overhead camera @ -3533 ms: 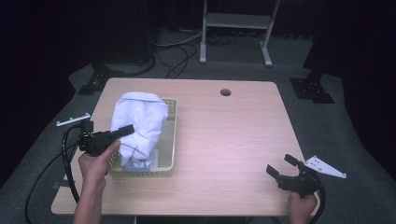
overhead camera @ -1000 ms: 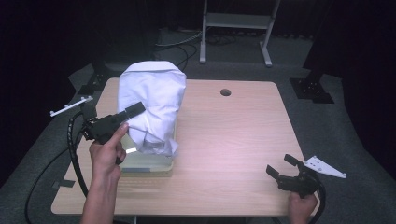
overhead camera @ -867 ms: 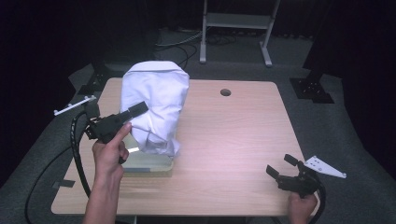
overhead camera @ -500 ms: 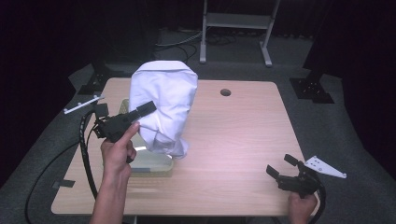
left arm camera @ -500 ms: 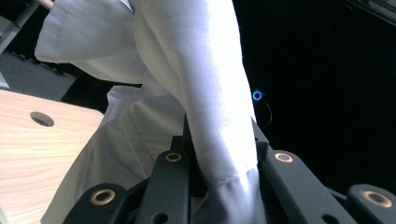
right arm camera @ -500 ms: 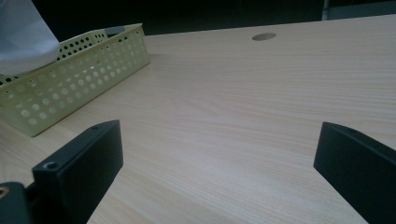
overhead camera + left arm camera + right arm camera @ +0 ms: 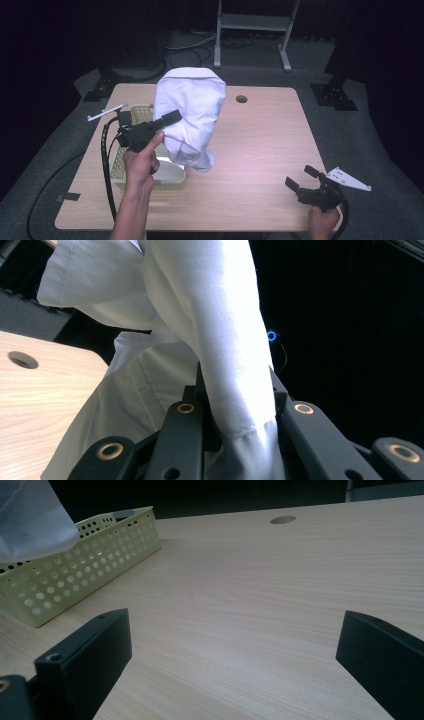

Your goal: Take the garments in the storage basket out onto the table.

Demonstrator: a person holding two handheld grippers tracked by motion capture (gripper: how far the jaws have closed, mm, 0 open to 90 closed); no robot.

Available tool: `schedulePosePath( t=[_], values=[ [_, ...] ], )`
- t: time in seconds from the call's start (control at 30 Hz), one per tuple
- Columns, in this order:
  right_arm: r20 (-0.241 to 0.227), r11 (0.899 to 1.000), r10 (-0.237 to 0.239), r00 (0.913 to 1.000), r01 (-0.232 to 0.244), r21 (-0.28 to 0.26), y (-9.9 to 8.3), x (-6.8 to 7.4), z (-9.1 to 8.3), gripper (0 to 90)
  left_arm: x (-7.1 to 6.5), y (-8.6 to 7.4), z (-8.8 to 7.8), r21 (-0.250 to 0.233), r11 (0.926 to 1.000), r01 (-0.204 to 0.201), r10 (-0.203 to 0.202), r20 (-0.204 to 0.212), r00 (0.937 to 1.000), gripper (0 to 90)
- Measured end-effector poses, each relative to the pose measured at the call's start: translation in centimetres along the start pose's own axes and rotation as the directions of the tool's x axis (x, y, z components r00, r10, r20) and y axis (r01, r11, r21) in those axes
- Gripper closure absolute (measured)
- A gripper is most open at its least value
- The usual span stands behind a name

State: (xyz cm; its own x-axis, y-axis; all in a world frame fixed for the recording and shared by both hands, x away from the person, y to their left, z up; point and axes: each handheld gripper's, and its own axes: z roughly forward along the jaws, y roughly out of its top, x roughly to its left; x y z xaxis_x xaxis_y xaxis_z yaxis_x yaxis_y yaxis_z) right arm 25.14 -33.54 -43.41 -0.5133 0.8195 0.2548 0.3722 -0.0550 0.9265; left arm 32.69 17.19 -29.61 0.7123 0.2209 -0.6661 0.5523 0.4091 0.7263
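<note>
left claw pinching cloth over basket | right claw open, idle near tabletop's right corner | risk: thin fold slips, hem snags basket

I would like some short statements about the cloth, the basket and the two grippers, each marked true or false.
1. The left gripper is shut on the white cloth. True.
2. The cloth lies flat inside the basket. False: it hangs lifted above it.
3. The right gripper holds a corner of the cloth. False: its fingers are open with nothing between them.
4. The basket is pale yellow with small holes. True.
</note>
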Motion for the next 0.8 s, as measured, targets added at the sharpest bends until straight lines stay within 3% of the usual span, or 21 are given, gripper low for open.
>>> schedulePosePath(
  t=[0.67,0.8],
  values=[
    [-0.007,1.000,0.003,1.0000,-0.003,-0.004,0.0,0.0,0.0,1.1,1.3,-2.7,3.1,0.018,0.9998,0.012,-0.012,0.007,0.9999,78.2],
    [-0.013,1.000,0.008,0.9999,-0.008,-0.007,0.0,-0.1,0.0,1.1,1.5,-3.2,3.8,0.030,0.9995,-0.003,0.003,-0.002,1.0000,78.2]
  ],
)
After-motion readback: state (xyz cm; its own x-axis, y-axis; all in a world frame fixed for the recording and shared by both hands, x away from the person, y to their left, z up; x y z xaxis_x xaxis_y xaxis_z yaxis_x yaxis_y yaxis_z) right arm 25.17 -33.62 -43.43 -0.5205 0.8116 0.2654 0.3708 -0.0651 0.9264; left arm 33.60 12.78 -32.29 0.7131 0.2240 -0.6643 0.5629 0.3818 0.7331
